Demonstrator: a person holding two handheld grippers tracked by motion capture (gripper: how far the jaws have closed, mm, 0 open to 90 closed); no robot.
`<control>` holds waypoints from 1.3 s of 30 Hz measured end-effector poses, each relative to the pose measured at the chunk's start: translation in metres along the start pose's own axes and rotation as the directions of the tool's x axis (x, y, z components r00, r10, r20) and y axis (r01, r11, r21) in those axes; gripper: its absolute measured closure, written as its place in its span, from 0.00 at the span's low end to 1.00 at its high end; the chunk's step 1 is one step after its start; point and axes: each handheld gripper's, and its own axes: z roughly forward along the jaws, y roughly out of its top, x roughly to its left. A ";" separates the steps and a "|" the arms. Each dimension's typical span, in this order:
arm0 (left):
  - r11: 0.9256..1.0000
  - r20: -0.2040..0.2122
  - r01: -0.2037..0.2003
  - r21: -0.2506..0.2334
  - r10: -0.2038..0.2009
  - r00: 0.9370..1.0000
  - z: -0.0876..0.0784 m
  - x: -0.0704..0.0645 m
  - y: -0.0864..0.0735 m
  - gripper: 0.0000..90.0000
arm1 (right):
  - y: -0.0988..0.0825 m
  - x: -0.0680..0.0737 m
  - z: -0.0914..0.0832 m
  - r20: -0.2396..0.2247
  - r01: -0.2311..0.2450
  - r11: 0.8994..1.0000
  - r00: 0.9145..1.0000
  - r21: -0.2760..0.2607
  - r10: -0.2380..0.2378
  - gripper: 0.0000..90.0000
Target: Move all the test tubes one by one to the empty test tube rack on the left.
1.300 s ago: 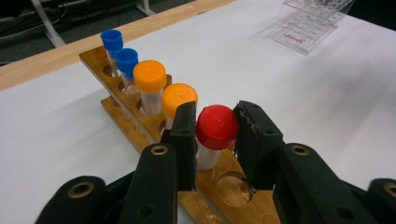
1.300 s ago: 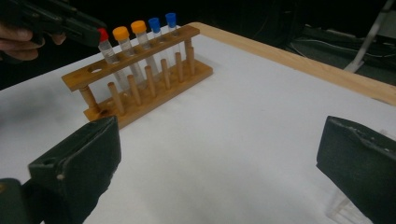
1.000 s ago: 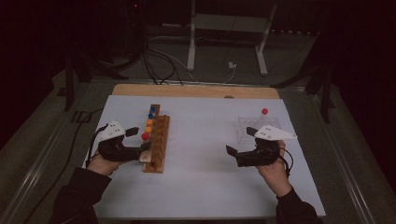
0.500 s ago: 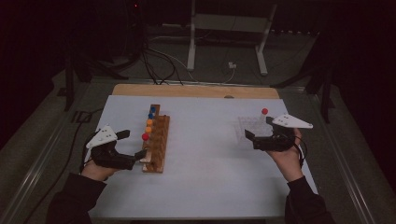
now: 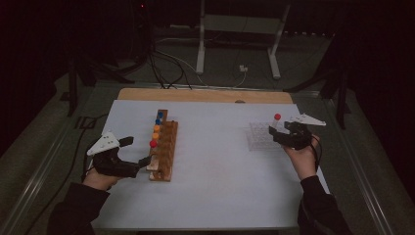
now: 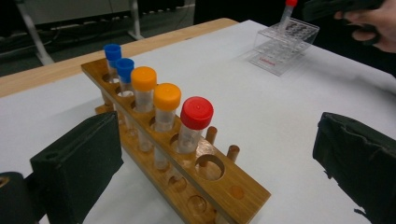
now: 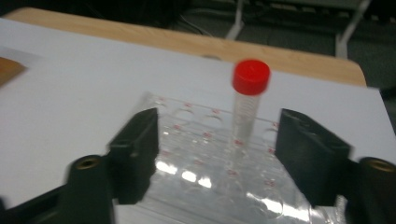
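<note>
One red-capped tube (image 7: 248,112) now stands in the clear rack (image 7: 187,140) between my right gripper's (image 5: 285,135) closing, not-yet-touching jaws, while my left gripper (image 5: 134,155) gapes empty by the wooden rack (image 5: 164,149).

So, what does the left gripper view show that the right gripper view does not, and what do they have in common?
Left gripper view alone: the wooden rack with five capped tubes, two blue, two orange and the red-capped tube nearest, between its own open jaws, and far off the person's other hand.

Right gripper view alone: the right gripper up close, jaws just closing on either side of the clear rack's tube, not pressing it.

Both: the clear plastic rack, its single tube and the white table.
</note>
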 end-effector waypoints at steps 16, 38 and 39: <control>1.000 0.010 0.010 0.021 -0.010 1.000 0.001 0.002 0.000 0.02 | 0.009 -0.009 0.034 0.058 -0.031 0.995 0.998 0.098 0.026 0.68; 1.000 0.027 0.013 0.017 -0.013 1.000 0.000 0.002 0.002 0.02 | 0.032 -0.005 0.019 0.084 0.031 0.998 0.996 0.059 -0.036 0.83; 1.000 0.032 0.015 0.019 -0.015 0.999 0.000 0.002 0.002 0.02 | 0.034 -0.004 0.016 0.090 0.039 0.998 0.995 0.050 -0.044 0.83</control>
